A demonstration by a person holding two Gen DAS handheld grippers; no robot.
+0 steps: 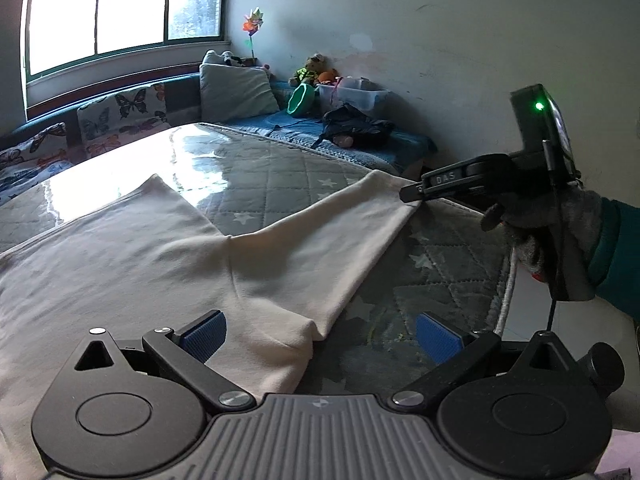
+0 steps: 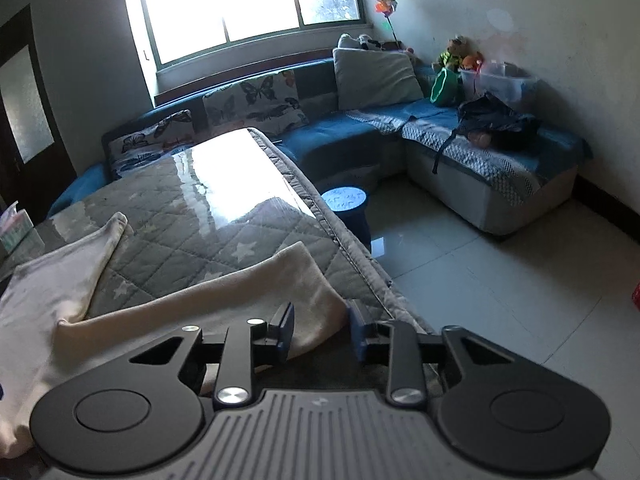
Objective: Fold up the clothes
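The cream garment (image 1: 168, 256) lies spread on the table (image 1: 280, 176), which is covered with a grey quilted cloth with stars under a shiny clear sheet. It looks like trousers, with two legs that point away toward the far side of the table. The left gripper (image 1: 320, 334) hovers low over the near part of the garment; its blue pads stand wide apart, the left pad over the fabric and the right pad over the bare quilt, with a folded corner of the garment between them. The right gripper (image 2: 322, 330) is at the end of the right leg, near the right edge of the table. Its jaws are apart, and the hem of the leg (image 2: 316, 280) lies between and just in front of them; it grips nothing. In the left wrist view the right gripper (image 1: 412, 194) touches or almost touches that hem. To the right of the table edge is open tiled floor (image 2: 500, 272), with a small blue stool (image 2: 348, 204) close to the table. A blue sofa (image 2: 480, 148) stands well apart behind it.
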